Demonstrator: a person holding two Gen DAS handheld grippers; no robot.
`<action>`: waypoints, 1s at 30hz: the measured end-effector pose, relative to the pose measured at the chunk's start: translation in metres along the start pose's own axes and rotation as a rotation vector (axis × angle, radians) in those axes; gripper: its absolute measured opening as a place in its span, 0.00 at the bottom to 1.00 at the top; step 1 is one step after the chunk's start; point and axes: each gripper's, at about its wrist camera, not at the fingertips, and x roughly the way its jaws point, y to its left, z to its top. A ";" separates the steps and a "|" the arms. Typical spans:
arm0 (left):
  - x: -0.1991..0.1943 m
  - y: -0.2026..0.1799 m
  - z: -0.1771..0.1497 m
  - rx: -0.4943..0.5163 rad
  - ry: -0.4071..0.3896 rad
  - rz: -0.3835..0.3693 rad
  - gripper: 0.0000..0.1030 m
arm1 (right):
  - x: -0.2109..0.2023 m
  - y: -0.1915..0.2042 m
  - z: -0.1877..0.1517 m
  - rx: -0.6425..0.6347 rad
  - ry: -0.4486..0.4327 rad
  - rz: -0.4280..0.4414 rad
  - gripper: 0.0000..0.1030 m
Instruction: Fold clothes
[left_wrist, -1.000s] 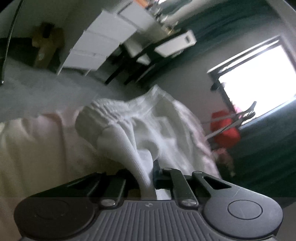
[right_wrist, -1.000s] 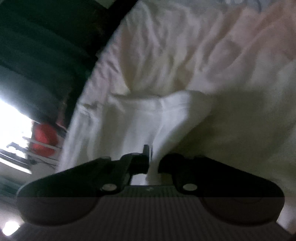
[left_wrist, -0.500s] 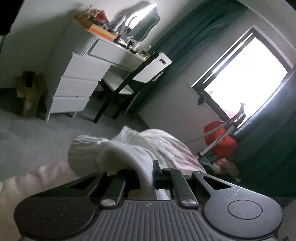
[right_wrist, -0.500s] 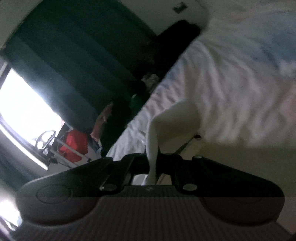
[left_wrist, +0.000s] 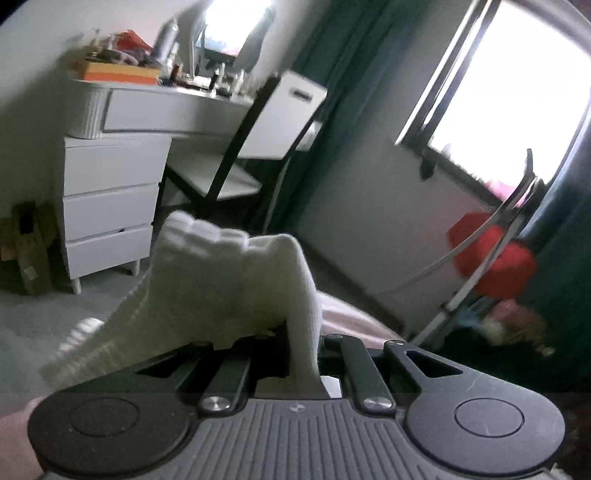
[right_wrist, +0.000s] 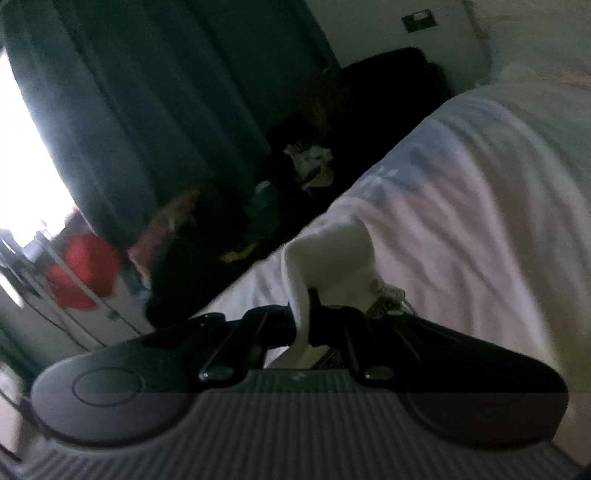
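Left tongs: your left tongs at the bottom centre of the frame are clamped on a fold of the white ribbed knit garment.
Garment, left view: it rises from the jaws and bunches up and to the left, filling the middle of the frame, lifted above the grey carpet floor.
Right tongs: your right tongs at lower centre are pinched together on a white edge of the same garment.
Garment, right view: it stands up just above the jaws, over the pale pink rumpled bed sheet on the right of the frame.
Background: a white drawer unit sits at left, a black-framed chair at centre.
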 end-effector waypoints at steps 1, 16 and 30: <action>0.018 -0.006 -0.002 0.013 0.019 0.024 0.09 | 0.016 0.004 -0.003 -0.026 0.010 -0.018 0.06; 0.000 0.013 -0.025 0.123 0.087 -0.003 0.61 | 0.013 -0.013 -0.030 0.025 0.078 0.038 0.67; -0.101 0.107 -0.077 -0.149 0.288 -0.182 0.79 | -0.125 -0.115 -0.108 0.409 0.208 0.219 0.68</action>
